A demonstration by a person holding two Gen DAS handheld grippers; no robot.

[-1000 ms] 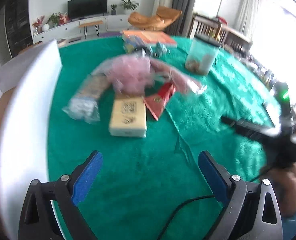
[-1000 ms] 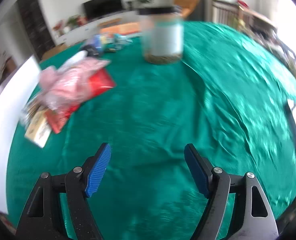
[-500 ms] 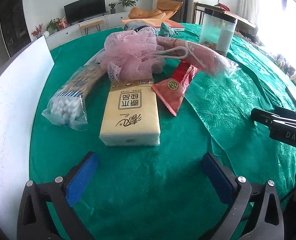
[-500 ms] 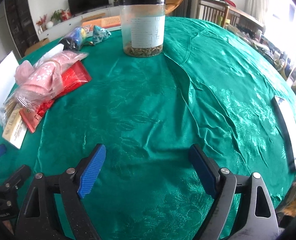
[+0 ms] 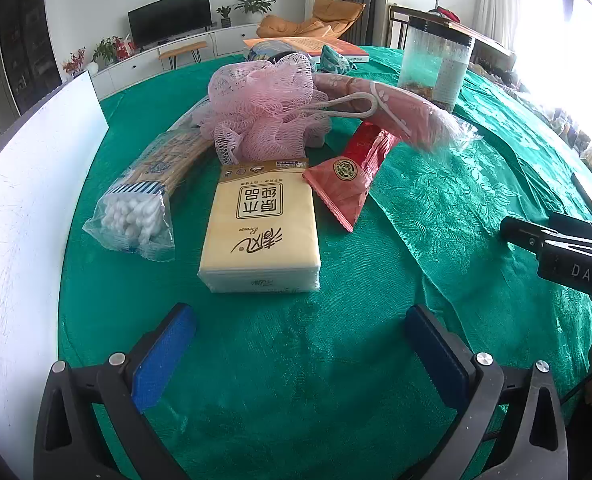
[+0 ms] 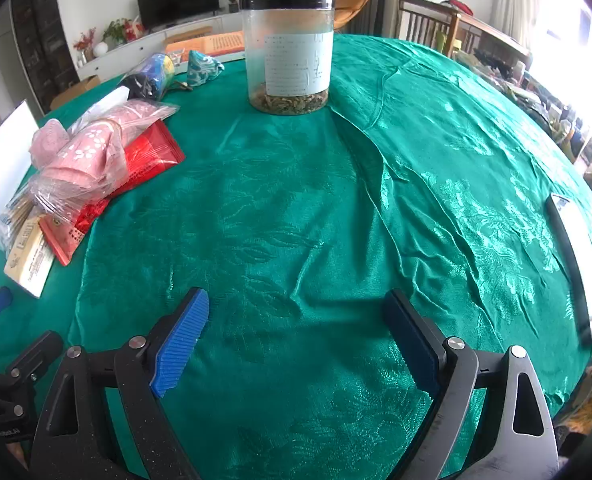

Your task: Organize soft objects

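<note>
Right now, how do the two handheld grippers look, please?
Both grippers, left gripper and right gripper, have black plastic frames with triangular cut-outs, silver screw heads and blue ribbed pads. From the left camera, the right one's black body shows white letters "DAS".

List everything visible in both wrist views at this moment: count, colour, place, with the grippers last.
tissue pack: one, yellow, nearest the left gripper
cotton swab bag: one, clear, left of the tissues
bath pouf: one, pink, behind the tissues
red packet: one, right of the tissues
bagged pink cloth: one, lying over the red packet
jar: one, clear, black lid, far centre
tablecloth: one, green
white board: one, left edge
left gripper: open, empty
right gripper: jaws opening, nothing between them
</note>
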